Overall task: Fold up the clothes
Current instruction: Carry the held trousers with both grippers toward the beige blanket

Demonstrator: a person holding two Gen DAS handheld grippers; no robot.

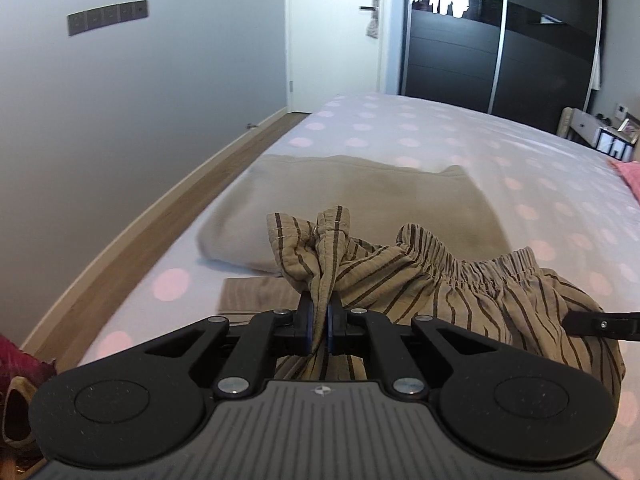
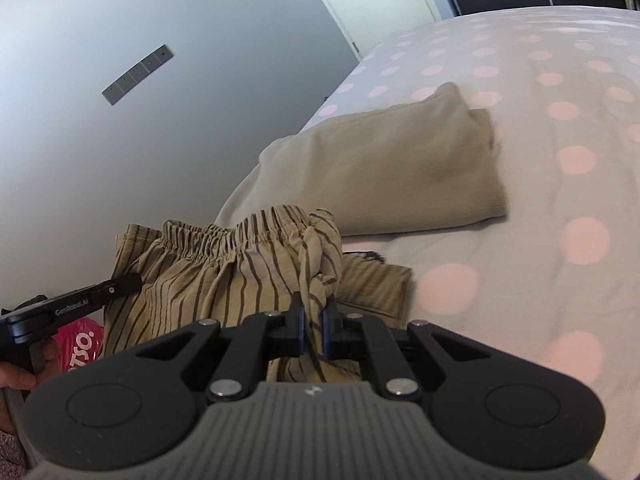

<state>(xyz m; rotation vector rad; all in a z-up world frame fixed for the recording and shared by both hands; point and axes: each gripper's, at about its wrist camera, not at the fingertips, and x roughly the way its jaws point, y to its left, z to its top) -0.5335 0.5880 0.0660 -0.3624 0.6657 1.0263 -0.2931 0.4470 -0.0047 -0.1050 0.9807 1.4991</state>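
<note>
Pinching striped shorts (image 1: pixel 460 280) over the bed (image 1: pixel 500 152).
Your left gripper (image 1: pixel 319 312) and right gripper (image 2: pixel 313 316) fingers clamp bunched fabric between them.

You hold the striped shorts (image 1: pixel 440 280) above the near edge of the bed (image 1: pixel 480 152), the left gripper (image 1: pixel 319 320) pinching one bunched end and the right gripper (image 2: pixel 313 330) the other. Beyond them a folded garment (image 1: pixel 340 196) lies on the bed. The wall (image 1: pixel 120 120) runs along the bed's left side, with the wardrobe (image 1: pixel 500 40) beyond its far end.
</note>
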